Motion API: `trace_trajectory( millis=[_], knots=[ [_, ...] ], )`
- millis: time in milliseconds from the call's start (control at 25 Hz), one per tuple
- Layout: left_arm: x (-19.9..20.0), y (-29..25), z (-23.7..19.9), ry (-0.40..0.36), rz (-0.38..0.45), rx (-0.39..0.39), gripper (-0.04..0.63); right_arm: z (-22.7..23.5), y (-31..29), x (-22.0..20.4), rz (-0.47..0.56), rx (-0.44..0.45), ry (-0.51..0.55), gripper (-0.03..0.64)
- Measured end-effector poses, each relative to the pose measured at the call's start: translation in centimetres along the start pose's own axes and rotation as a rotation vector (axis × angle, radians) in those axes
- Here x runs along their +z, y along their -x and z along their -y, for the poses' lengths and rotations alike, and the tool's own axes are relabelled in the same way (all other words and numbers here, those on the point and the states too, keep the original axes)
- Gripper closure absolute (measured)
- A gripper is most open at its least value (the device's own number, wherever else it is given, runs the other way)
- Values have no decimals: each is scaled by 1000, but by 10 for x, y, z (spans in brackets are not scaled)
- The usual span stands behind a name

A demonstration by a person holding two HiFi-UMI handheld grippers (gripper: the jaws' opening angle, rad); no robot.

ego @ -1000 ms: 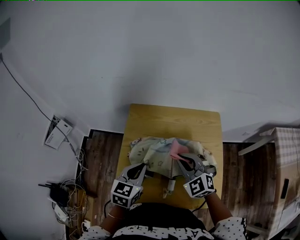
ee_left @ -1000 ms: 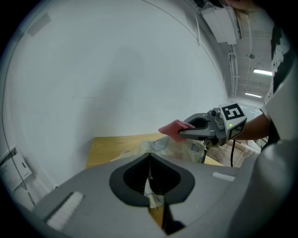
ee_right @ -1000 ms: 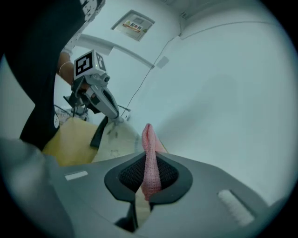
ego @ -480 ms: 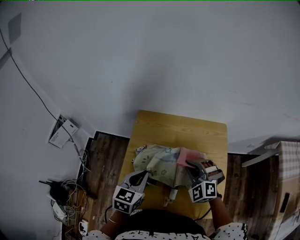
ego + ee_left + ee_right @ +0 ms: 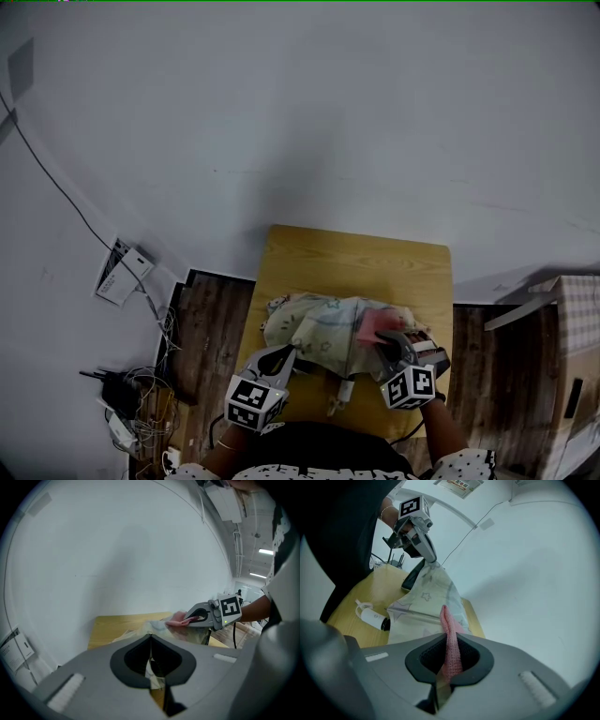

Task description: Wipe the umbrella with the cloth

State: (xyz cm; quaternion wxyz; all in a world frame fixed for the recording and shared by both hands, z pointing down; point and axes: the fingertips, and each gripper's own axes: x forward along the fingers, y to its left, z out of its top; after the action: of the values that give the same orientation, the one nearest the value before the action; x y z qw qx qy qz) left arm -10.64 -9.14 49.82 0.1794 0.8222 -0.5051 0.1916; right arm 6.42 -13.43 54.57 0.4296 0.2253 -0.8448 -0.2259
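A folded pale umbrella [image 5: 323, 330] with a star print lies on the small wooden table [image 5: 356, 258], its white handle [image 5: 342, 388] toward the near edge. My left gripper [image 5: 288, 352] is shut on a fold of the umbrella's fabric [image 5: 151, 629] at its left end and holds it lifted. My right gripper [image 5: 383, 337] is shut on a pink cloth [image 5: 450, 634], which rests on the umbrella's right side [image 5: 373, 323]. In the right gripper view the cloth hangs out past the jaws over the canopy [image 5: 424, 599], with the handle [image 5: 372, 618] at the left.
The table stands against a white wall. Cables and a power strip [image 5: 122, 398] lie on the dark wood floor at the left, and a cardboard box [image 5: 574, 356] stands at the right. Bare tabletop shows behind the umbrella.
My right gripper has come down with the pink cloth onto the umbrella's right side. My left gripper has kept its hold on the fabric in place.
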Motion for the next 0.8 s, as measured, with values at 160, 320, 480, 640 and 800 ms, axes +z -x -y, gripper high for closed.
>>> trace_trajectory(
  millis=[160,320,480,640,800],
  knots=[
    [0,0,4,-9,-1,-15,592,-12,3,-3,-9,18,-3,583],
    [-2,-1,5,-16,-5,-28,592,-24,5,-8,-27,37,-19,583],
    [-1,-2,8,-27,-7,-40,592,-34,9,-11,-32,52,-46,583],
    [-2,-2,11,-35,-12,-55,594,-48,13,-14,-45,78,-62,583],
    [-3,-5,17,-47,-17,-72,593,-58,17,-14,-45,95,-65,583]
  ],
)
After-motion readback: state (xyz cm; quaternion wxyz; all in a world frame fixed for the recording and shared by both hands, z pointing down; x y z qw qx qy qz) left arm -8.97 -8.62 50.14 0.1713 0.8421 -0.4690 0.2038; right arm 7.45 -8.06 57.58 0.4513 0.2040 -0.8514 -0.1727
